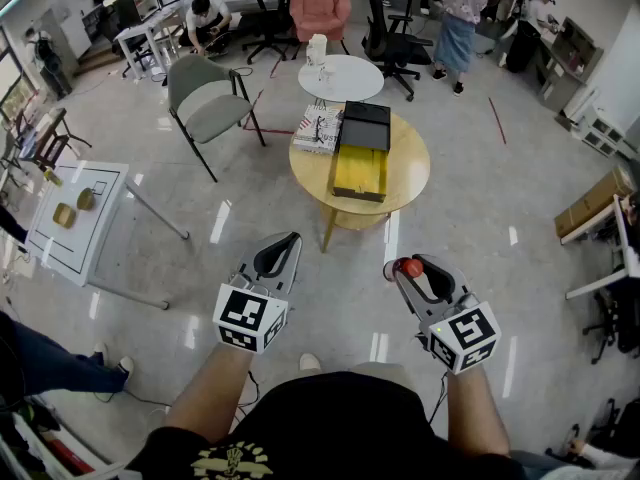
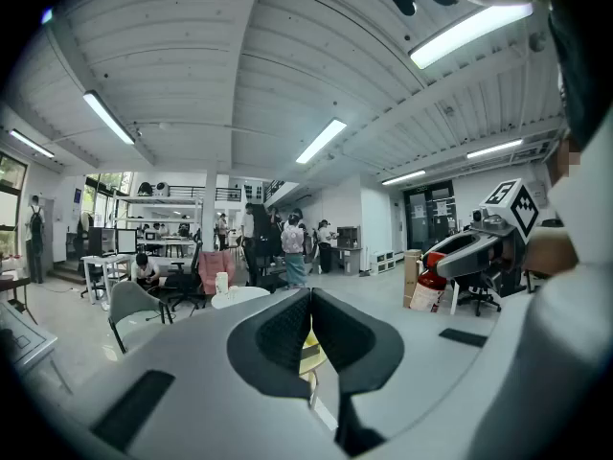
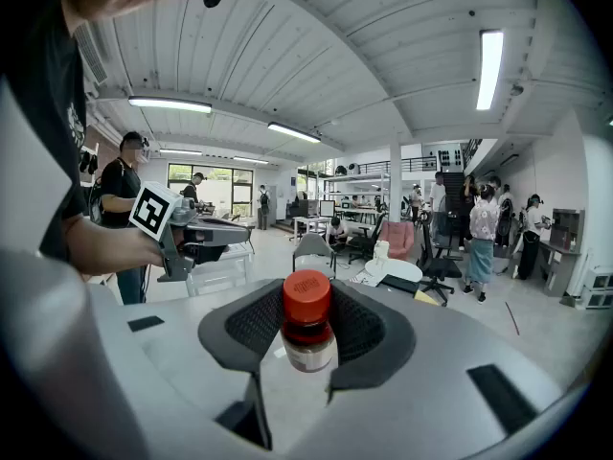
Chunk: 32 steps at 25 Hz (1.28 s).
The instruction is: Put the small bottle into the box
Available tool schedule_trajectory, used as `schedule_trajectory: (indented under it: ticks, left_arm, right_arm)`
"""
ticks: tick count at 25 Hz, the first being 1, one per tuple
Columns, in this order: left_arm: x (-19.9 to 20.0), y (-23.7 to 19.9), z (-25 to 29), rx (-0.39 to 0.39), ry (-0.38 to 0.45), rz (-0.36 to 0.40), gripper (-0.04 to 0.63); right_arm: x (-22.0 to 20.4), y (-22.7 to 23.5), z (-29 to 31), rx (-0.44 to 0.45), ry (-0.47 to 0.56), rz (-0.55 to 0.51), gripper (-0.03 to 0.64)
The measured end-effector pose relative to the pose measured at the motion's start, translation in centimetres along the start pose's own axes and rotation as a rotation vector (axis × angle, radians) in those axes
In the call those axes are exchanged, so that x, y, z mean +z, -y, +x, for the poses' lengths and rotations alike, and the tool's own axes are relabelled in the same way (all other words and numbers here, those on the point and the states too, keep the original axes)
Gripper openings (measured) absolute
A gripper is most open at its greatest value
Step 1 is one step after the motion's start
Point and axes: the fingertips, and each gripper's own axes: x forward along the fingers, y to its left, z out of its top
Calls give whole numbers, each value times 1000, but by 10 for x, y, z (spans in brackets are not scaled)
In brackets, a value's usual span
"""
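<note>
My right gripper is shut on a small bottle with a red cap, held upright over the floor in front of me. In the right gripper view the bottle sits between the black pads of the right gripper. The box lies open on the round wooden table ahead, yellow inside, with its black lid folded back. My left gripper hangs beside the right one, shut and empty; in its own view the left gripper shows both pads meeting.
A stack of printed papers lies next to the box. Behind stand a small white round table and a grey chair. A white folding table is at the left. Several people and office chairs fill the far room.
</note>
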Motion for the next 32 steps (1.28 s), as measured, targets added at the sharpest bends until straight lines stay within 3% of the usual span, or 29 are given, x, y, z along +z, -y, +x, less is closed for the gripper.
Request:
schedule_trajectory:
  ticks: [9,19,26,32]
  left_arm:
    - [-15,-24,-4,-47,-6,-8,18]
    - [-23,-38,40,-58,-35,17,18]
    - [-19,-50,71,-46,-52,42,18]
    - [-21,-61,103,-34,-70,15,18]
  right_arm:
    - [-1,-17,21,-43,-22,35,156]
    - [-6,27,51,-60,-23,82,156]
    - [-1,63,78,-8,-6,102,156]
    - [1,81,105,45,-21,110,156]
